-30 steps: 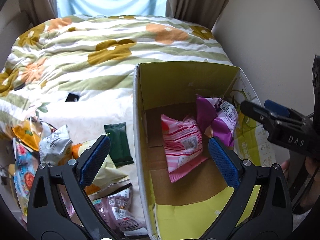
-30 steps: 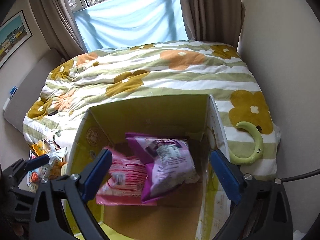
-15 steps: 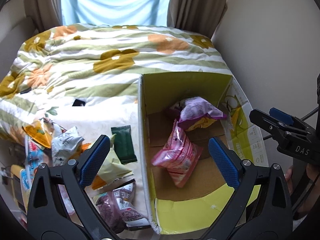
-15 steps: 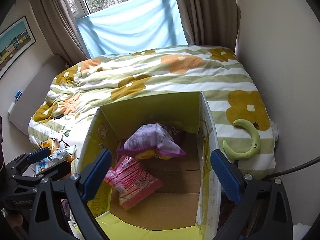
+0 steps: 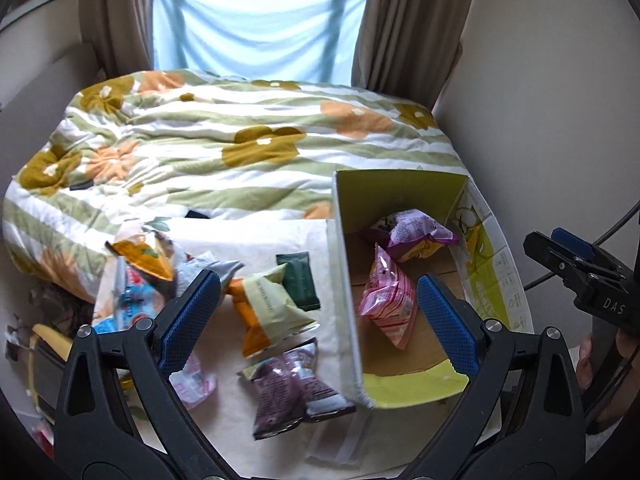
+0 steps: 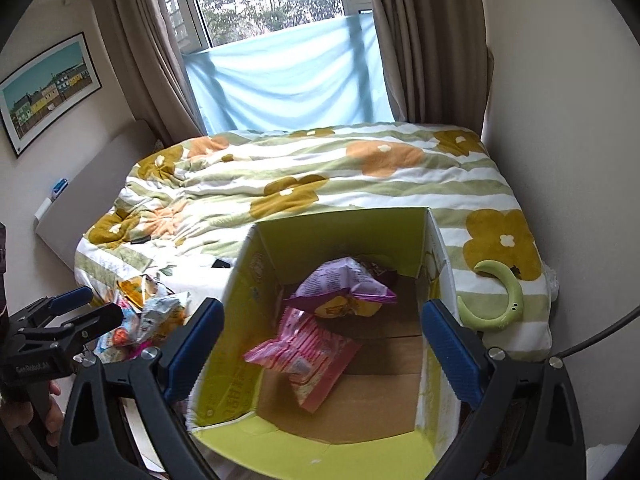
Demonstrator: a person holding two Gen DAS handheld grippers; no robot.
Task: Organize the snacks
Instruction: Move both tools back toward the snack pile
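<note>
Here both the left tool and right tool gape wide, empty, above the box.

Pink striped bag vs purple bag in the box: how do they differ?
The pink striped bag has pink-and-white stripes; the purple bag is purple with yellow beneath. The pink striped bag sits nearer the cameras, the purple bag toward the far wall of the cardboard box and overlapping its top edge. Both are sealed snack packs inside the box, held by neither tool.
</note>
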